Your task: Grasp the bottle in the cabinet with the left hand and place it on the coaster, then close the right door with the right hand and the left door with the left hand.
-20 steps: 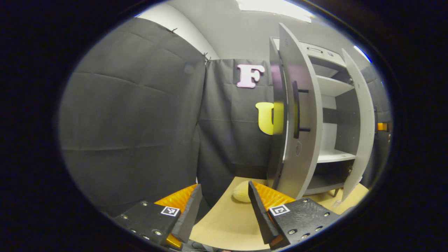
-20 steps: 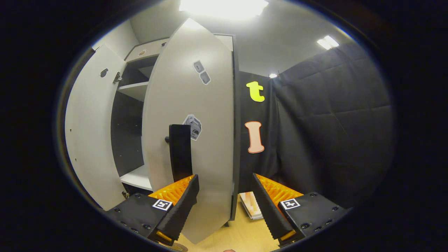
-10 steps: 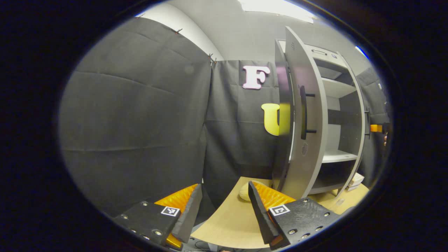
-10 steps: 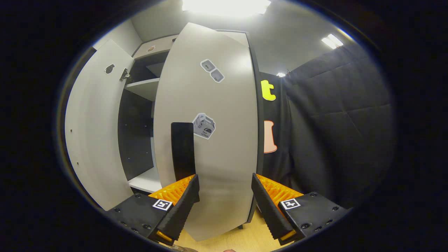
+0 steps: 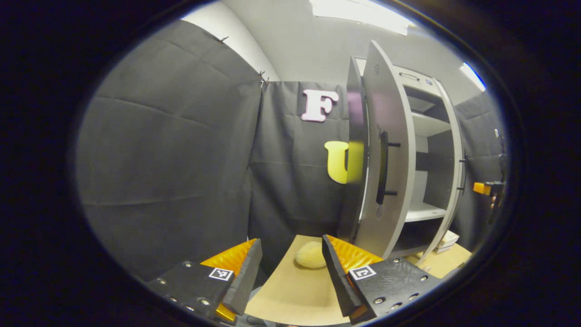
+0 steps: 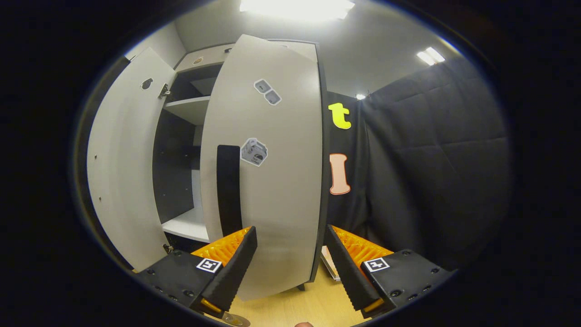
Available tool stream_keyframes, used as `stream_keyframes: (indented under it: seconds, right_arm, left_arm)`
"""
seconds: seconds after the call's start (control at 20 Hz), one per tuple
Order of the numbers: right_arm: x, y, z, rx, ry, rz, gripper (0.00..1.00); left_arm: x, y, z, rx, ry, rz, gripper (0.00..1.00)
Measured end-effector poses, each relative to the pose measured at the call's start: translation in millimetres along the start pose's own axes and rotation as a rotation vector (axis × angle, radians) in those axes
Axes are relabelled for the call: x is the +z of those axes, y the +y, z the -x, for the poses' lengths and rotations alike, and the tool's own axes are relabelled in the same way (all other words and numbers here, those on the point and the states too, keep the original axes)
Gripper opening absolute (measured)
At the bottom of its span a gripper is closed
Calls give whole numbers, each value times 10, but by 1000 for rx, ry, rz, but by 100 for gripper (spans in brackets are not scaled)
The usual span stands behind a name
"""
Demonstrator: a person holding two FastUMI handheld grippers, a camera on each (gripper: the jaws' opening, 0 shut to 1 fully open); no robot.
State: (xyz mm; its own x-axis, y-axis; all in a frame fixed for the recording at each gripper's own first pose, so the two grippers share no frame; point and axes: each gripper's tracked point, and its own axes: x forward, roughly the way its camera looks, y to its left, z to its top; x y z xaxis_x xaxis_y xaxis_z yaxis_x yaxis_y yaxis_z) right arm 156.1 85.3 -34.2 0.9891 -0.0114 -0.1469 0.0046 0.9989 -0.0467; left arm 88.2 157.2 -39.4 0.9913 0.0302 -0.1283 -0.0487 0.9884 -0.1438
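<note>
The grey cabinet (image 5: 424,131) stands on the table. Its left door (image 5: 386,113) stands wide open, with a black bar handle (image 5: 382,168) on its front. In the right gripper view the right door (image 6: 281,172) is swung most of the way in, its black handle (image 6: 228,190) just above my left finger. My right gripper (image 6: 289,229) is open, facing that door's lower part, with nothing held. My left gripper (image 5: 290,243) is open over the table, left of the open door. My right gripper (image 5: 483,188) also appears small beside the right door's edge.
A pale yellow round thing (image 5: 310,254) lies on the wooden table (image 5: 290,295) by the left door's foot. A flat white stack (image 6: 330,269) lies right of the cabinet. Cabinet shelves (image 6: 186,225) look bare. Black cloth walls close in both sides.
The right door has swung further toward shut, pushed by my right gripper, which has now drawn back a little. The left gripper has only shifted its aim slightly.
</note>
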Motion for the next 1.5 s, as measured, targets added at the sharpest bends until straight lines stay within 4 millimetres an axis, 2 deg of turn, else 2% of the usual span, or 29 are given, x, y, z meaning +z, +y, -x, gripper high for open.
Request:
stream_keyframes:
  seconds: [0.25,0.45,0.55,0.6,0.65,0.7,0.85,1.05,1.2,1.25,1.35,1.5]
  right_arm:
    - [-294,-152,213,-19,45,20,98]
    - [-461,-299,325,-35,74,15,98]
    - [-520,-389,364,-51,83,12,94]
    - [-543,-432,378,-58,87,9,98]
    - [-572,-471,400,-63,92,5,94]
    - [-590,-507,416,-69,97,3,98]
    - [-674,-645,467,-86,114,0,98]
    - [-700,-841,508,-111,120,23,98]
    - [-676,-985,536,-123,113,30,98]
    - [-683,-1019,521,-124,114,25,94]
    - [-684,-1081,509,-125,114,10,98]
    - [-678,-1136,484,-116,112,-1,98]
  left_arm:
    - [328,-148,-344,-39,-18,-59,77]
    - [465,-331,-582,-64,-15,-57,77]
    - [525,-432,-695,-78,-14,-50,77]
    - [537,-481,-731,-85,-12,-49,77]
    - [556,-536,-778,-92,-11,-48,77]
    - [572,-592,-825,-100,-12,-47,77]
    - [653,-823,-939,-128,-20,-35,78]
    - [749,-1064,-1026,-137,-50,-37,77]
    - [763,-1077,-1025,-119,-66,-70,77]
    - [764,-1097,-1029,-120,-64,-67,77]
    - [786,-1127,-1004,-121,-64,-84,78]
    - [802,-1220,-977,-128,-72,-91,77]
